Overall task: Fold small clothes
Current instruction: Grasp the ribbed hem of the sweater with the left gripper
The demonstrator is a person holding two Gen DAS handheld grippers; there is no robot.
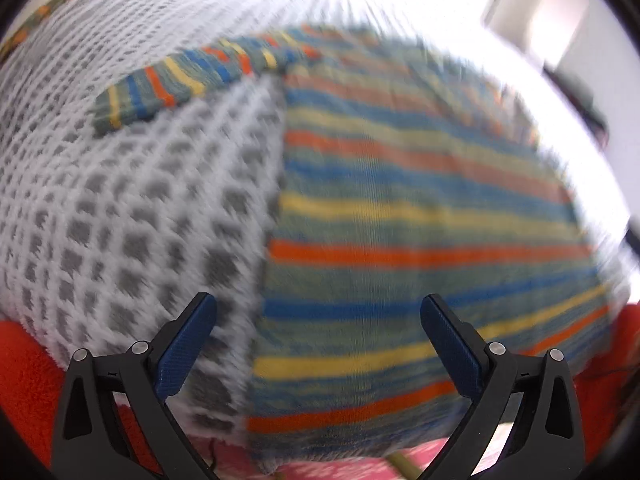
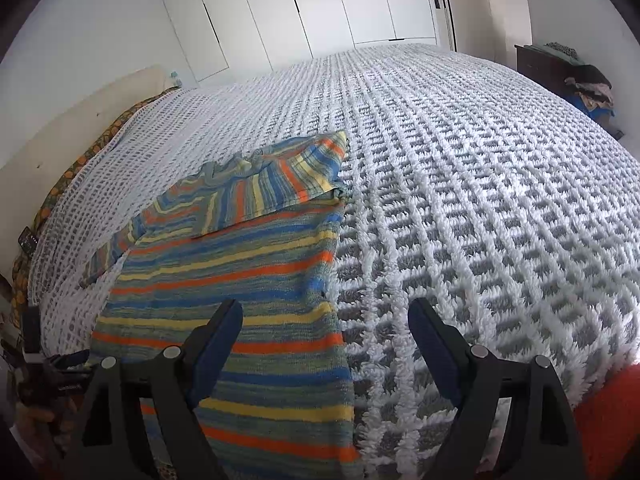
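Both grippers sit at the near edge of the bed, jaws spread, nothing pinched in either. Right gripper (image 2: 325, 332): blue-padded fingers (image 2: 216, 344) wide apart, one over the striped sweater (image 2: 240, 280), the other over bare blanket (image 2: 480, 200), with the sweater's right edge running up between them; pads not pressing on any cloth. Left gripper (image 1: 318, 332): also released, fingers well apart, hovering over the sweater's left edge where it meets the blanket; that view is motion-blurred, so contact with the fabric is probably none but I can't confirm. The sweater lies flat on the white-and-grey waffle-pattern blanket, at the near edge of the bed toward its left side, hem nearest, neckline farthest. One sleeve (image 2: 296, 176) is folded across the chest, cuff end reaching the sweater's right edge; the other sleeve (image 2: 108, 248) sticks out to the left, flat on the blanket. Red fleece cloth (image 2: 608, 420) shows below the blanket at the near edge. Further out, the blanket covers the rest of the bed, right half bare. Patterned orange-green sheet (image 2: 80, 168) peeks out along the left edge by a cream headboard (image 2: 80, 120). Beyond the far edge: white wardrobe doors (image 2: 320, 0); dark dresser (image 2: 548, 68) with piled clothes near the far right corner.
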